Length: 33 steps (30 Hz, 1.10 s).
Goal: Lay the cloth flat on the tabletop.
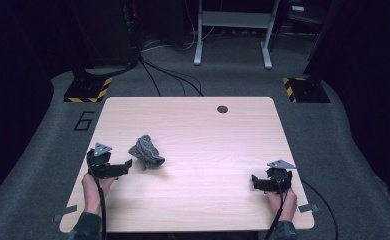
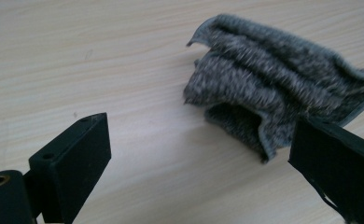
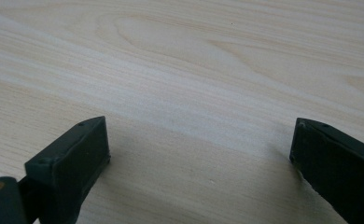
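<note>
A crumpled grey cloth (image 1: 146, 152) lies on the wooden table (image 1: 198, 130), left of centre. My left gripper (image 1: 124, 167) rests just to its left, held by a hand, its jaws pointing at the cloth. In the left gripper view the cloth (image 2: 269, 88) is bunched in folds just beyond the wide-open left gripper (image 2: 201, 151), nothing between the jaws. My right gripper (image 1: 255, 181) sits near the table's front right, far from the cloth. In the right gripper view the right gripper (image 3: 201, 151) is open over bare wood.
A dark round hole (image 1: 222, 109) marks the table's far side. Beyond the table are grey carpet, cables (image 1: 168, 75), a white frame's legs (image 1: 233, 35) and two black-and-yellow striped bases (image 1: 88, 90). Cables trail from both grippers off the front edge.
</note>
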Tool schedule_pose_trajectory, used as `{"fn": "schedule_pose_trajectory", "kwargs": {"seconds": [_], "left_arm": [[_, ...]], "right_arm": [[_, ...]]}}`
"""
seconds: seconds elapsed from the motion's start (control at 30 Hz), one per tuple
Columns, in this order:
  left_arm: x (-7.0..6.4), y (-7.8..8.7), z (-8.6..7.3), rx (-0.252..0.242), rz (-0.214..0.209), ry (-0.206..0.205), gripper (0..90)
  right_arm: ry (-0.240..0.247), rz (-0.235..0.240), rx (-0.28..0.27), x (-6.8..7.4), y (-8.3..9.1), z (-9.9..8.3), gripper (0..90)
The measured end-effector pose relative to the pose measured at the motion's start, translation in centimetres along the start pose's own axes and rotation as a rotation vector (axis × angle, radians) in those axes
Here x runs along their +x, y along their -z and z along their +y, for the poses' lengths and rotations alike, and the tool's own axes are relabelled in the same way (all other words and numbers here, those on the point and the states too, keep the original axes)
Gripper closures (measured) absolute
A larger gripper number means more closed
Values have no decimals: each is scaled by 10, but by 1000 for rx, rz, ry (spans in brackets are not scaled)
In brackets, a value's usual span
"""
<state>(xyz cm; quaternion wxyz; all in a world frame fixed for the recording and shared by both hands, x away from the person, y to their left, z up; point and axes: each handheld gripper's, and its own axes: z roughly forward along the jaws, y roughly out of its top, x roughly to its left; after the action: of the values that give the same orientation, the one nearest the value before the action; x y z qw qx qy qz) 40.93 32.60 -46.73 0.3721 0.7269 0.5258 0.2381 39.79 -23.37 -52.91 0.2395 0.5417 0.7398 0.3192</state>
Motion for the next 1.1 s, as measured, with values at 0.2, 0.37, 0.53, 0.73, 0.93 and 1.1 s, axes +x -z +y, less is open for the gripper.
{"fn": "schedule_pose_trajectory", "kwargs": {"seconds": [0.2,0.37,0.53,0.73,0.93,1.1], "left_arm": [[-12,-9,17,1,-33,-34,38],[-19,-20,28,7,-63,-39,38],[-26,-31,35,15,-102,-43,34],[-31,-51,36,95,-109,-95,41],[-38,-69,27,141,-128,-114,144],[-42,-77,18,158,-158,-115,249]], "right_arm": [[0,1,-1,0,0,0,40],[0,1,-1,0,0,0,40],[1,2,-1,0,0,0,43],[1,2,-1,0,0,0,43],[1,0,0,0,0,0,44],[11,3,0,-1,0,0,55]]}}
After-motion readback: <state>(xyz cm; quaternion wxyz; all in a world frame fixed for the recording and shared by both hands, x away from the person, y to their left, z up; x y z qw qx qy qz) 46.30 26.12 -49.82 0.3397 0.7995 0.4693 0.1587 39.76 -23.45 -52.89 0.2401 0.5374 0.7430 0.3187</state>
